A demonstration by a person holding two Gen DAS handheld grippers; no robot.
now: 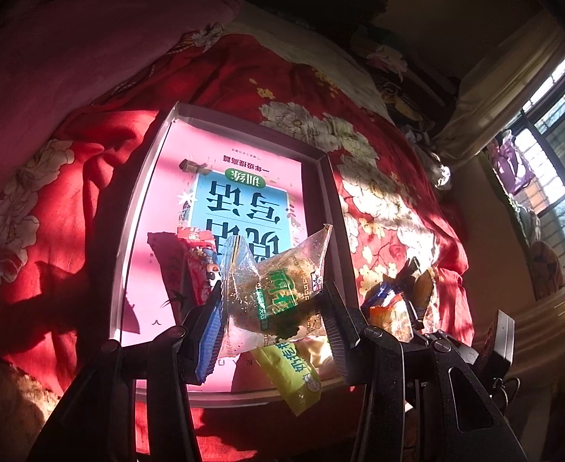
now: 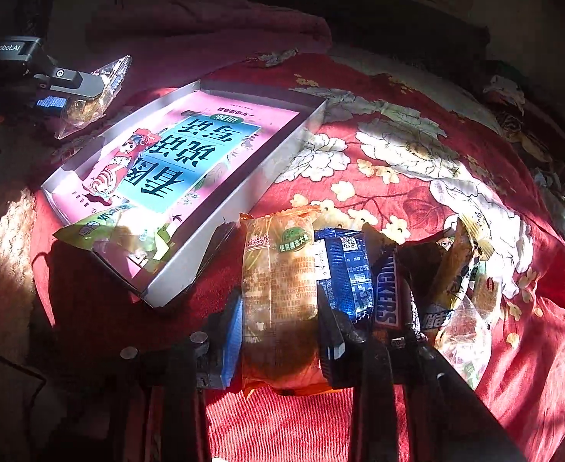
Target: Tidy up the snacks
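My left gripper point(image 1: 272, 308) is shut on a clear snack packet with a green label point(image 1: 278, 292) and holds it above the near end of a shallow white box point(image 1: 143, 177) with a pink book cover inside. The left gripper also shows in the right wrist view point(image 2: 86, 96), above the box's far left side. A yellow-green snack packet point(image 1: 294, 377) lies in the box's near corner, seen too in the right wrist view point(image 2: 116, 231). My right gripper point(image 2: 280, 323) is shut on an orange-edged cake packet point(image 2: 278, 292) beside the box, on the red quilt.
A pile of snacks lies on the flowered red quilt point(image 2: 417, 177) right of the box: a blue packet point(image 2: 346, 273), a Snickers bar point(image 2: 386, 292) and several others point(image 2: 459, 269). A pink blanket point(image 1: 89, 46) is heaped behind the box. A window point(image 1: 552, 154) is at right.
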